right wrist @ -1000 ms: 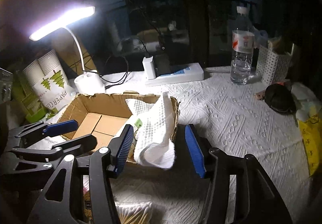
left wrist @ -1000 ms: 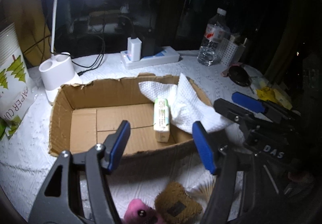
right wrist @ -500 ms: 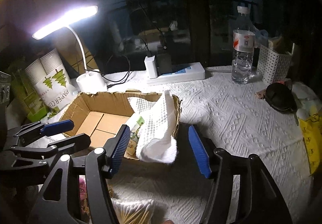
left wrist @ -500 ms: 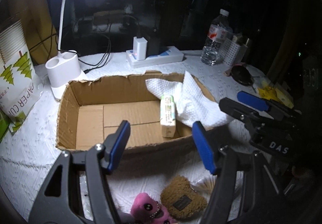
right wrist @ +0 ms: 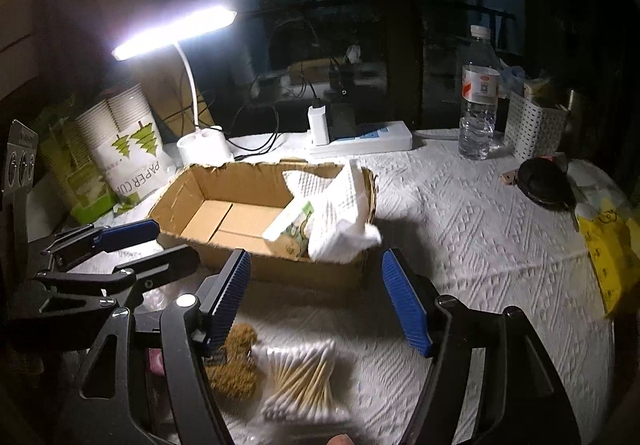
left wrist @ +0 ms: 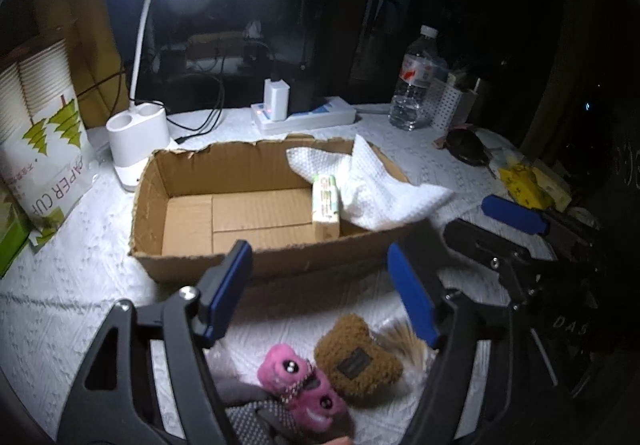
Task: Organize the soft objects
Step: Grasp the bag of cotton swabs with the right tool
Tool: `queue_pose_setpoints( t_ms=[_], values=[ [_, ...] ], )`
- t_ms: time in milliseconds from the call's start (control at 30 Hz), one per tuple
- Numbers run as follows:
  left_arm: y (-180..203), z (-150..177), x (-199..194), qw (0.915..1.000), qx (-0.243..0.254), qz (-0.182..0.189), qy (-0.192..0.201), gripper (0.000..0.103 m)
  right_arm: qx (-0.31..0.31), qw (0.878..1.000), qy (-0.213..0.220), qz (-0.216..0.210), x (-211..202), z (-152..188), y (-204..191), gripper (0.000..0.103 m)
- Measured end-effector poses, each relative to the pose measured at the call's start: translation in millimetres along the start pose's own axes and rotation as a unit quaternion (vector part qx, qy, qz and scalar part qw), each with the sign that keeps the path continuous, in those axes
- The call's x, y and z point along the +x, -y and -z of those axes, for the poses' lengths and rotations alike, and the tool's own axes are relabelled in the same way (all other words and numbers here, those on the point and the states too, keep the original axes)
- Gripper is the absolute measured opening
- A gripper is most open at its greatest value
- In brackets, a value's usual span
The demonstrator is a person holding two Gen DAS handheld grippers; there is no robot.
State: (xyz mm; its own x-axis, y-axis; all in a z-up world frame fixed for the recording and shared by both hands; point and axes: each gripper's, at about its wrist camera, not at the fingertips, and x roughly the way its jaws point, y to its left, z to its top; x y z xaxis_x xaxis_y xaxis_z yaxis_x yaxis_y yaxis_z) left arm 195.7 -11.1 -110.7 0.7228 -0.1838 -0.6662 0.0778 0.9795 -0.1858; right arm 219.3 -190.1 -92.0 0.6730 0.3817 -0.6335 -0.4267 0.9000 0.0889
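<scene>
An open cardboard box (left wrist: 192,261) holds a green-and-white tissue pack (left wrist: 326,201). A white towel (left wrist: 380,193) is draped over the box's right wall. In front of the box lie a pink plush (left wrist: 296,381), a brown plush (left wrist: 356,361), a grey fabric piece (left wrist: 248,417) and a bag of cotton swabs (right wrist: 296,377). My left gripper (left wrist: 320,277) hovers above the plushes, jaws opening, nothing between them. My right gripper (right wrist: 316,277) hangs before the box's near right corner, above the swabs. Its jaws are also opening and empty, short of the towel (right wrist: 340,221).
A lit desk lamp (left wrist: 136,133) and a sleeve of paper cups (left wrist: 44,149) stand left of the box. Behind it are a power strip (left wrist: 308,115) and a water bottle (left wrist: 416,85). A white basket (right wrist: 532,125), a black object (right wrist: 544,181) and yellow packets (right wrist: 608,257) sit at right.
Both grippers have drawn back from the box toward the near side, and their jaws have widened. The towel stays draped on the box wall. The plushes and swabs have come into view.
</scene>
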Motion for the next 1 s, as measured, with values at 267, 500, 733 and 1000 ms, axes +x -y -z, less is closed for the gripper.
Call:
queue_pose_setpoints(
  t_ms=[267, 500, 733, 1000],
  values=[
    [-8, 23, -18, 0.9999, -0.007, -0.007, 0.003, 0.073, 0.004, 1.000, -0.012, 0.004, -9, 24, -4, 0.071],
    [-21, 52, -26, 0.9996, -0.022, -0.018, -0.007, 0.073, 0.006, 1.000, -0.029, 0.004, -8, 47, -12, 0.071],
    [-33, 72, -32, 0.9990, -0.031, -0.030, -0.014, 0.073, 0.008, 0.999, -0.052, 0.003, 4, 65, -16, 0.071],
    [-29, 76, -23, 0.9988, -0.027, -0.034, -0.024, 0.073, 0.016, 0.997, -0.078, 0.005, 23, 79, -11, 0.071]
  ],
)
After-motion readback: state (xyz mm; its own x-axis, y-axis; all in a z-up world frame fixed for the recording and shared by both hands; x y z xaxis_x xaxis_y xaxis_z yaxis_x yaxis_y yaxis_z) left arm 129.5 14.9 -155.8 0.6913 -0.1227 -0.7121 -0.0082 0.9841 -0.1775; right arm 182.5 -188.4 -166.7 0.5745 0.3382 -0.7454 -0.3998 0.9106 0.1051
